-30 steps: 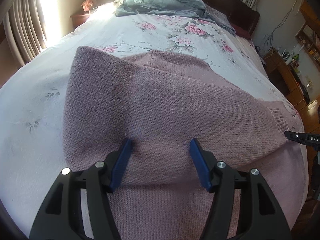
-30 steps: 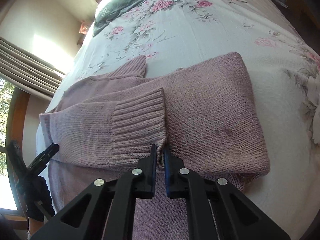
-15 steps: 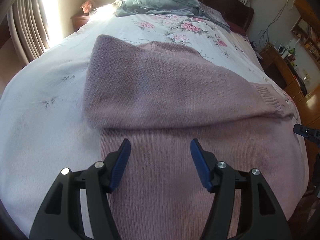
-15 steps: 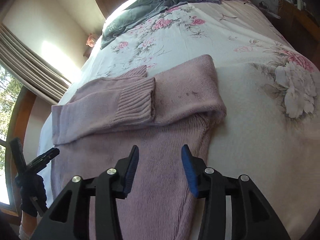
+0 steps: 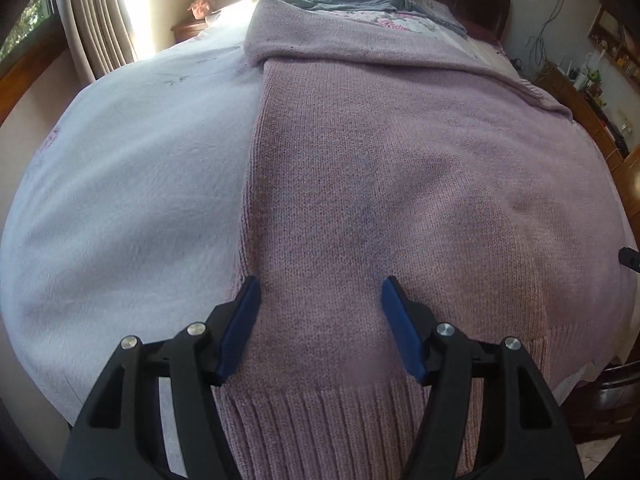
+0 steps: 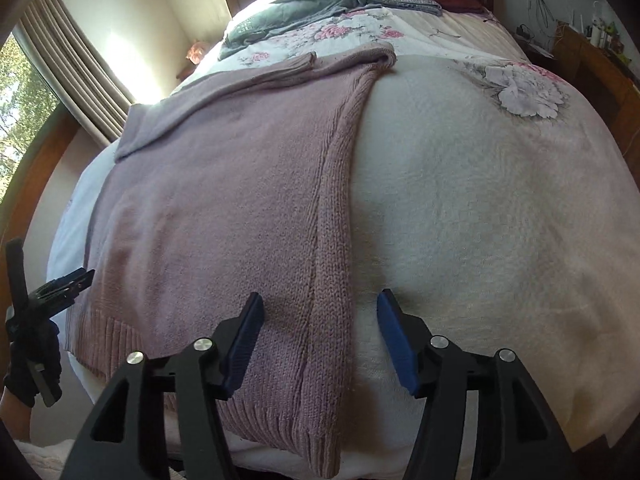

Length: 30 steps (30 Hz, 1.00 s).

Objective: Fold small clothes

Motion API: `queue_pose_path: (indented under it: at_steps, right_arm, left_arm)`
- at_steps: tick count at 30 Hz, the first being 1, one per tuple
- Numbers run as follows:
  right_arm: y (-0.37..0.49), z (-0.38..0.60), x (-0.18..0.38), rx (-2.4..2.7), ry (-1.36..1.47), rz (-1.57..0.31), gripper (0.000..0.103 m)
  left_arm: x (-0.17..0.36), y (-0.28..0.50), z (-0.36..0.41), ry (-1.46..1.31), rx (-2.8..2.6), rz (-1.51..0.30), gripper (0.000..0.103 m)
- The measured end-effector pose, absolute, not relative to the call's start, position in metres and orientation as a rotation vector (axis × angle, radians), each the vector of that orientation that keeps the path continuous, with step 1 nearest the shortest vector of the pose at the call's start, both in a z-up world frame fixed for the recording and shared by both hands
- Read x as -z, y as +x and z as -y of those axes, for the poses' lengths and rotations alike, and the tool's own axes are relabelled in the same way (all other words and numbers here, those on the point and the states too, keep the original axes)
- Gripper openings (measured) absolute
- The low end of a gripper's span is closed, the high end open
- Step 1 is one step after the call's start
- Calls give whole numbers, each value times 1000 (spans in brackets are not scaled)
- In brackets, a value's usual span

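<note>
A mauve knit sweater (image 5: 400,168) lies flat on the bed, its sleeves folded across the far end and its ribbed hem (image 5: 328,428) nearest me. My left gripper (image 5: 320,300) is open, low over the hem's left corner, with knit showing between the blue pads. In the right wrist view the sweater (image 6: 224,208) fills the left half. My right gripper (image 6: 318,316) is open and straddles the sweater's right side seam near the hem, empty. The left gripper (image 6: 60,280) shows at that view's left edge, held by a gloved hand.
The bed carries a white fleece blanket (image 6: 500,220) with pink flowers. Grey folded clothes (image 6: 288,12) lie near the dark headboard. Curtains and a bright window (image 5: 100,12) stand on the left, wooden furniture (image 5: 592,92) on the right. The bed's near edge is just below the hem.
The right gripper let go of the sleeve cuff and opened. Both grippers pulled back from the folded sleeves down to the hem, and the left stayed open.
</note>
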State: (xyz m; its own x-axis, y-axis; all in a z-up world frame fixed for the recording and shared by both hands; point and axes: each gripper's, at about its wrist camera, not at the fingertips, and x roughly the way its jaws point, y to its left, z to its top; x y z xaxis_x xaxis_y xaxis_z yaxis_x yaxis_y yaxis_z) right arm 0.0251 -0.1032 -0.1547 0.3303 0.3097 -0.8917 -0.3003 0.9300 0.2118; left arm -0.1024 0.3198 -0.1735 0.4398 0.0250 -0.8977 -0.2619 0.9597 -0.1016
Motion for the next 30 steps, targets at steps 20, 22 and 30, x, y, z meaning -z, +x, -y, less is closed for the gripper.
queue_pose_path:
  at_steps: [20,22,30]
  right_arm:
    - [-26,125,172,-495,48,-1328,60]
    - [-26,125,180,-495,72,-1349,60]
    - [-26,119,185,-477,53,-1362,59]
  left_arm:
    - [173,-193,-361,-483,-236,-1205,67]
    - [176,-195,-364,-514,-230,-1205,67]
    - [179,-188,-362,-516,-204,-1211,67]
